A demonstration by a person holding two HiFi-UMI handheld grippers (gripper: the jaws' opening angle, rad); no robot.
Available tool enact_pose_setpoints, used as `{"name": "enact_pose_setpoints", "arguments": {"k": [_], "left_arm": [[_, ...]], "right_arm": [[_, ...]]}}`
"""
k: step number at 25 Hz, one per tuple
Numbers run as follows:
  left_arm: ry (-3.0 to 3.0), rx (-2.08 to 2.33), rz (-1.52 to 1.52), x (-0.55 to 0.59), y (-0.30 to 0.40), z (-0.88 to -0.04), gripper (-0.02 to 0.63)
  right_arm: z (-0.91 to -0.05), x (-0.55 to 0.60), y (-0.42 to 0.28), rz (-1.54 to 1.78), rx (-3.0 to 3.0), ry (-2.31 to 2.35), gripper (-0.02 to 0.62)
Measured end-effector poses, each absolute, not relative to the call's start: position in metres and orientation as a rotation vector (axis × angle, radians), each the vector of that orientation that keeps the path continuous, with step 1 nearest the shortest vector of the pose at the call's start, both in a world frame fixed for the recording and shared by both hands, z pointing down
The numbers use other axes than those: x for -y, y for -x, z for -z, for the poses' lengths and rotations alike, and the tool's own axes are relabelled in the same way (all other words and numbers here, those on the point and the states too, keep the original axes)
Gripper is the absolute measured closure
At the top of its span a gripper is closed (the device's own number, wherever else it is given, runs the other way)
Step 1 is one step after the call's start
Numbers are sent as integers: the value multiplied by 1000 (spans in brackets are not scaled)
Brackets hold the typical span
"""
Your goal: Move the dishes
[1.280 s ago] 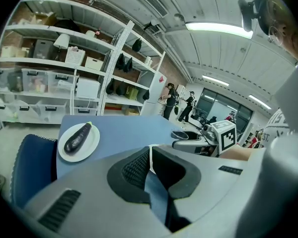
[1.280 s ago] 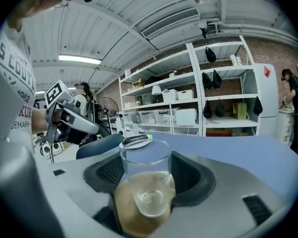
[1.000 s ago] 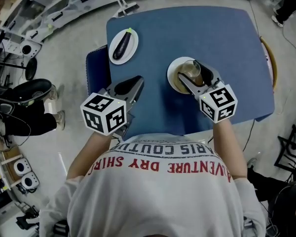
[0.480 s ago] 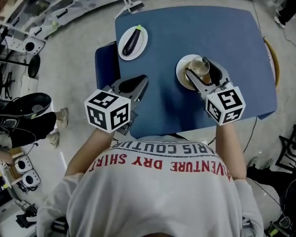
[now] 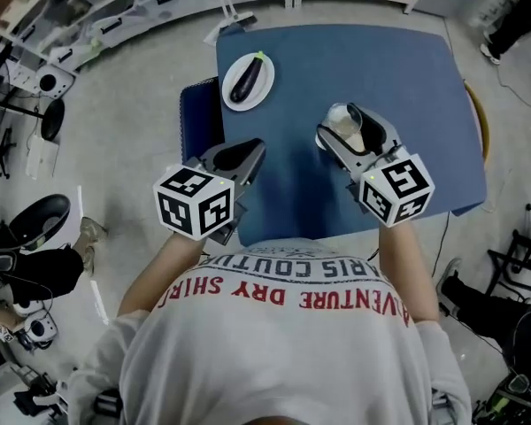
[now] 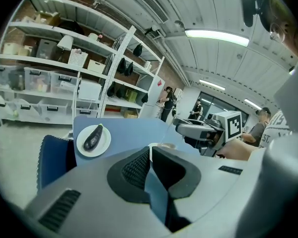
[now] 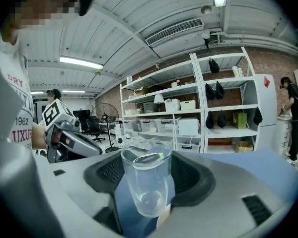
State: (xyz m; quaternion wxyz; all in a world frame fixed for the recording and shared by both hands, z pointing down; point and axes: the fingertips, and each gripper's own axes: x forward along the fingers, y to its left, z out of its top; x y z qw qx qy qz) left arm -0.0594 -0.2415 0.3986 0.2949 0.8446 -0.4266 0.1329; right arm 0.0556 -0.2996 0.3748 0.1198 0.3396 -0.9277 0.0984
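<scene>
Seen from overhead, a blue table fills the upper middle of the frame. A person in a white printed shirt stands at its near edge, filling the bottom. A blue chair is tucked against the table's left side.

The left gripper hovers over the near left edge of the table. Its jaws are closed together with nothing between them.

The right gripper, at centre right, is clenched on a clear drinking glass, one pad on each side. The glass is upright and looks empty.

A white plate in the upper left of the table carries a dark eggplant, untouched. A smaller white plate lies on the table under the right gripper.

A second ago the glass stood on that smaller plate, already gripped. Now it has risen clear of it, and the plate is almost hidden beneath the gripper. The lift is likely done, so carrying the glass to a new spot comes next. Both plates remain to be moved.
</scene>
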Motion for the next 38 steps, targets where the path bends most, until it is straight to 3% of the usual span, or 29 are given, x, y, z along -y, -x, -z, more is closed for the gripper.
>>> {"name": "enact_pose_setpoints", "arguments": {"k": [14,38], "left_arm": [[-2157,1239,-301,235,110,-401,569],[-2112,1284,-259,240,122,-408,569]], "right_arm": [[-427,306,16,-321,2640,-845,305],[-458,310,19,-284,2574,-866,291]]}}
